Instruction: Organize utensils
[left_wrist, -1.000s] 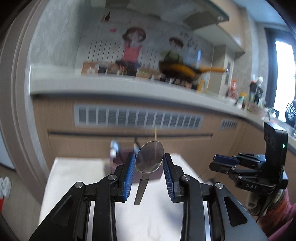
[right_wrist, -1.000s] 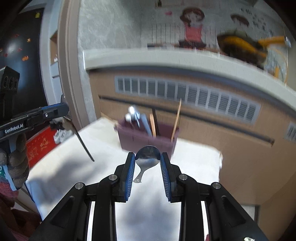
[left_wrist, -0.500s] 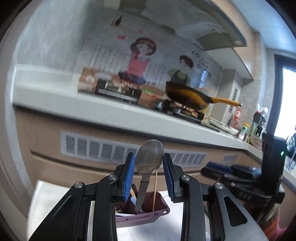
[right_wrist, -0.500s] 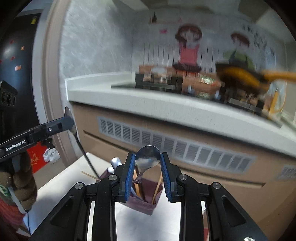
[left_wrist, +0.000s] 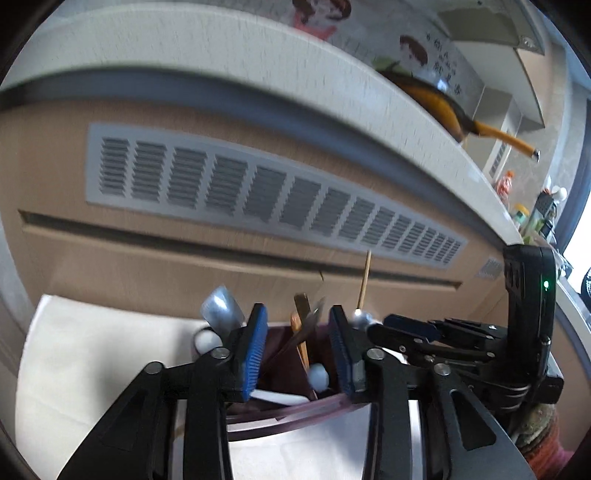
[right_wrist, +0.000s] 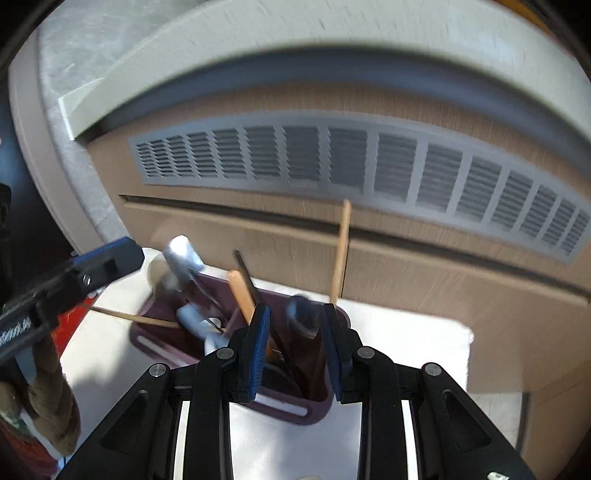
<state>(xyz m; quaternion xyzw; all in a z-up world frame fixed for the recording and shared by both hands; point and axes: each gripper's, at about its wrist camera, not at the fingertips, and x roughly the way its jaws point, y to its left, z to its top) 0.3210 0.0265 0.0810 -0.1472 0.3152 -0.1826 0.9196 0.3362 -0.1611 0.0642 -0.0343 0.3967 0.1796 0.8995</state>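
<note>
In the left wrist view, the left gripper (left_wrist: 297, 347) hangs over the dark red holder (left_wrist: 295, 404) on the white table (left_wrist: 92, 354). Its jaws are opening, and a blurred spoon (left_wrist: 303, 328) slants between them without touching the pads, probably just let go so that it drops among the other utensils. The gripper points down at a slant.

In the right wrist view, the right gripper (right_wrist: 295, 345) tilts more steeply over the same holder (right_wrist: 317, 402). A second spoon (right_wrist: 304, 314) stands upright between its pads, bowl on top, handle already inside the holder. It looks clamped, but blur leaves this uncertain.
</note>
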